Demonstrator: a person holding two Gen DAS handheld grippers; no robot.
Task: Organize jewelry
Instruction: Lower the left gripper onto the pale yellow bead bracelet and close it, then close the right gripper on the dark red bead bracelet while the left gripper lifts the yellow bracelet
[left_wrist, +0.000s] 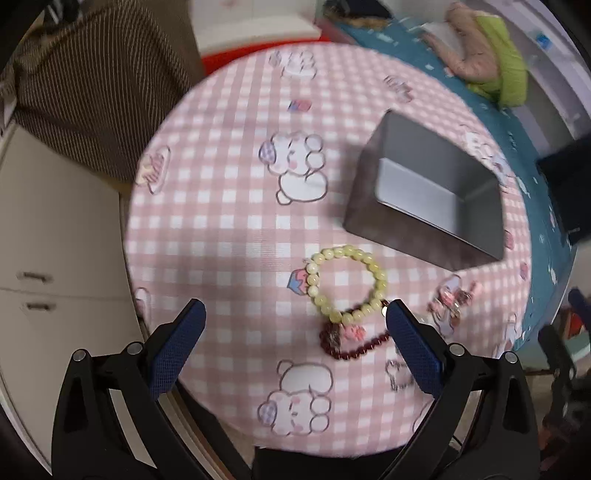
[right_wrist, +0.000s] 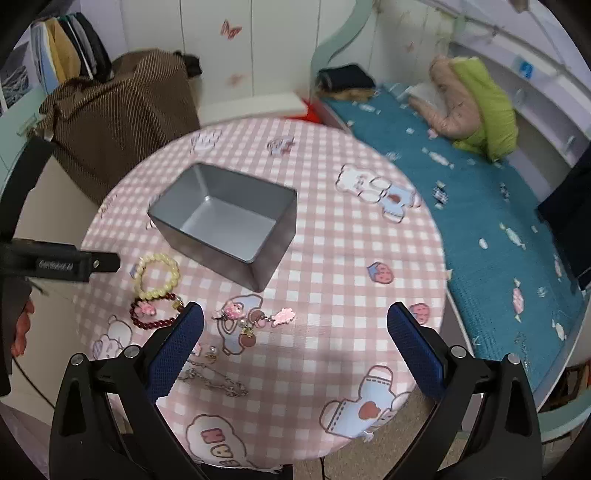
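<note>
A pale yellow bead bracelet (left_wrist: 349, 282) (right_wrist: 159, 275) lies on the round pink checked table (left_wrist: 229, 206) (right_wrist: 332, 266). A dark red bead bracelet (left_wrist: 351, 341) (right_wrist: 153, 314) with a pink charm lies touching it. Pink charm pieces (right_wrist: 255, 319) (left_wrist: 452, 301) and a thin silver chain (right_wrist: 218, 382) (left_wrist: 399, 373) lie nearby. An empty grey metal tin (left_wrist: 428, 192) (right_wrist: 225, 221) stands behind them. My left gripper (left_wrist: 293, 314) is open above the table edge, left of the bracelets. My right gripper (right_wrist: 295, 317) is open over the charms.
A brown striped bag (right_wrist: 118, 118) (left_wrist: 96, 85) sits behind the table. A bed with a teal cover (right_wrist: 480, 206) holds a green and beige bundle (right_wrist: 476, 107). White drawers (left_wrist: 44, 266) stand left of the table. The left tool's black arm (right_wrist: 62, 262) reaches in beside the bracelets.
</note>
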